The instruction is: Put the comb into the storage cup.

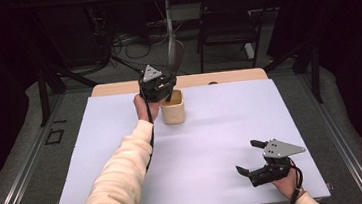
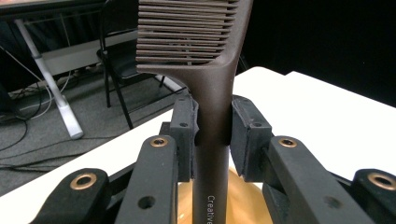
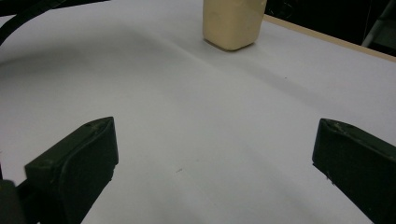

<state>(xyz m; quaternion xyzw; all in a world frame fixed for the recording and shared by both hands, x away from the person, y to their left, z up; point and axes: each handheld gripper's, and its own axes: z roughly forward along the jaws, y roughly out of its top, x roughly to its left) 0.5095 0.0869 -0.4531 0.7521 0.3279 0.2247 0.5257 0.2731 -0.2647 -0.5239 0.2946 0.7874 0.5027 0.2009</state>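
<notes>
Above table (image 1: 221, 128), left claw (image 2: 212, 122) gripping spatula (image 2: 212, 93)

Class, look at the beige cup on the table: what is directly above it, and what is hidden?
Above the beige cup the left tool is shut on a slotted spatula's handle, head upward. Its lower end and the cup's inside are covered by the tool.

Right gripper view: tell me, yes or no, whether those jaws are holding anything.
No. The right gripper has its jaws spread wide over bare white table, with nothing between them; the beige cup stands farther off.
</notes>
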